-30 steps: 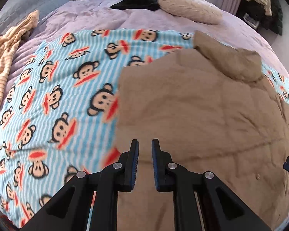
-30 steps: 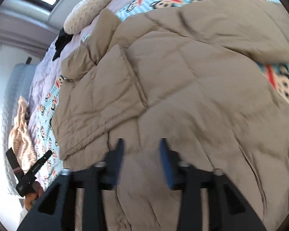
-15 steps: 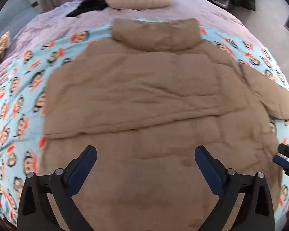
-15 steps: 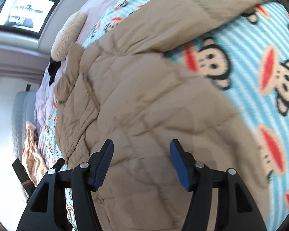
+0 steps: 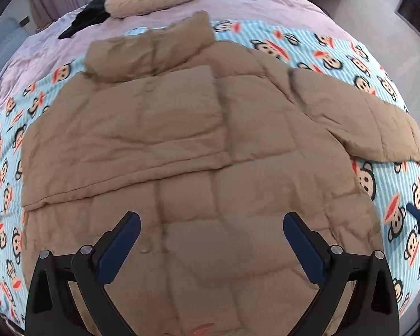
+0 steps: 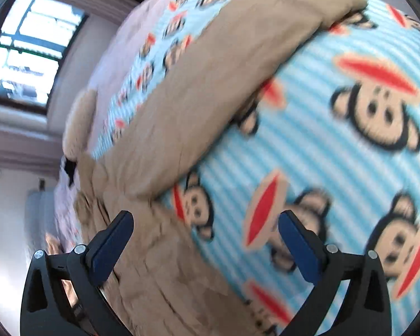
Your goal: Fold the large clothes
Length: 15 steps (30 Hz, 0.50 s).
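Both tools wide open, empty

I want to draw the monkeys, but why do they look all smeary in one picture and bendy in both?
In the right wrist view the monkey blanket and tan jacket are smeared by motion blur, while the window glares bright white. The left wrist view is sharper, with the jacket mostly crisp. In both, the fisheye lens bulges everything into a ball and darkens the corners.
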Each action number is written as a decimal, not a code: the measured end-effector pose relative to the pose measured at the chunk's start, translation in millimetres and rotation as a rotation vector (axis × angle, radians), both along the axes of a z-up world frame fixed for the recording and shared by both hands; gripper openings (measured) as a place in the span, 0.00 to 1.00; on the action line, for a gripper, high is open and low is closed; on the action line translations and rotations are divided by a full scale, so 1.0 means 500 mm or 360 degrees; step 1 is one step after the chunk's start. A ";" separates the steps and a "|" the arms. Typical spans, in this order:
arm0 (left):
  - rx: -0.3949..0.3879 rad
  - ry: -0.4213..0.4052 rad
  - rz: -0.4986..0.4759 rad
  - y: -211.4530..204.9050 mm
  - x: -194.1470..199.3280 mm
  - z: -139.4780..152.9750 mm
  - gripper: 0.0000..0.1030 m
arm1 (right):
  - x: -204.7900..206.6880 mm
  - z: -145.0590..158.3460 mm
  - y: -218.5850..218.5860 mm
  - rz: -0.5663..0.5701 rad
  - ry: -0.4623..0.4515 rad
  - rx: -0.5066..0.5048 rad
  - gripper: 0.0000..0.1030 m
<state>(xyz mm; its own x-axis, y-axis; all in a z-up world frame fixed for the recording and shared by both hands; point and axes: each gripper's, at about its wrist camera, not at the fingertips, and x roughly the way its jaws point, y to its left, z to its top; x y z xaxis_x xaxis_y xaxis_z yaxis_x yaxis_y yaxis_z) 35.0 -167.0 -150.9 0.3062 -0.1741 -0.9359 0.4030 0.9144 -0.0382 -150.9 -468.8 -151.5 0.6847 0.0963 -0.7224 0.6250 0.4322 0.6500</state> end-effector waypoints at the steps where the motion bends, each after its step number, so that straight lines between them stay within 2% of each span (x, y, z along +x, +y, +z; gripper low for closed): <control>1: 0.0013 0.0004 -0.0011 -0.011 -0.001 -0.003 0.99 | -0.004 0.001 -0.017 -0.0026 -0.0024 0.0011 1.00; 5: 0.0054 0.0012 -0.0002 -0.034 0.005 -0.011 0.99 | -0.012 0.005 -0.089 -0.0142 -0.0066 0.0021 1.00; 12: 0.0070 0.0016 0.0028 -0.047 0.039 -0.018 0.99 | -0.021 -0.026 -0.231 -0.0427 -0.0334 0.0277 1.00; 15: 0.0023 0.0045 0.0002 -0.050 0.051 -0.017 0.99 | -0.010 -0.040 -0.281 -0.0535 -0.0425 0.0361 1.00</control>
